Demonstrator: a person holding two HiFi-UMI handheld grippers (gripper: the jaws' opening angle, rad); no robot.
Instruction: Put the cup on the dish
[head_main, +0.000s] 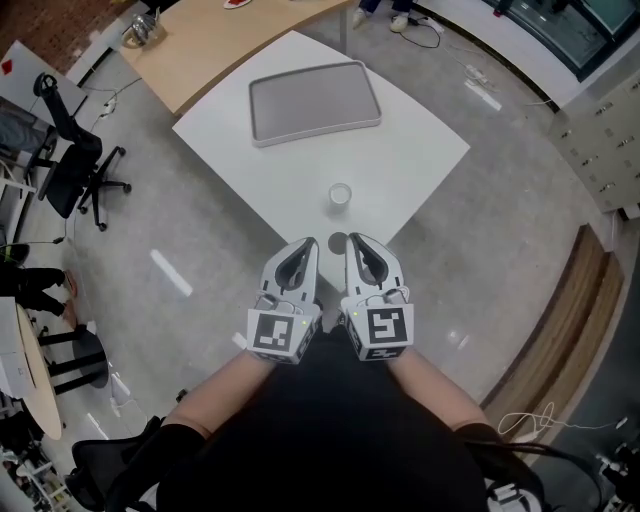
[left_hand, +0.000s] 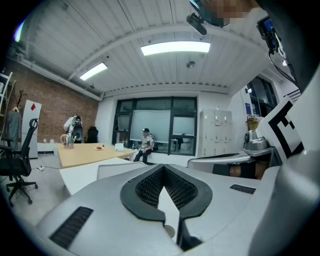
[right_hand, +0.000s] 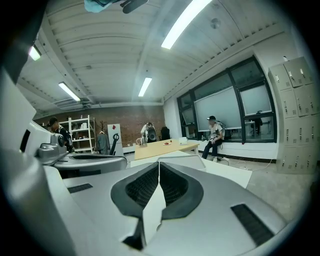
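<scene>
Small cup (head_main: 340, 195) stands upright on white table (head_main: 425, 150), apart from grey dish (head_main: 315, 103). Your left gripper (head_main: 310, 243), right gripper (head_main: 353, 239): jaws together, empty. Cup likely light, tippy, maybe thin-walled; open up, pinch sidewall gently.

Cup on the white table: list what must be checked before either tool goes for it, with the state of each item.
1. Cup stands upright and alone on the table: ok.
2. Dish has nothing on it, so there is room for the cup: ok.
3. Left tool is open for a grasp: not ok; its jaws are together with nothing between them.
4. Right tool is open for a grasp: not ok; its jaws are together and it holds nothing.
5. Way from both tools to the cup is free: ok; only bare table lies between.
6. Cup is empty inside: cannot tell.
</scene>
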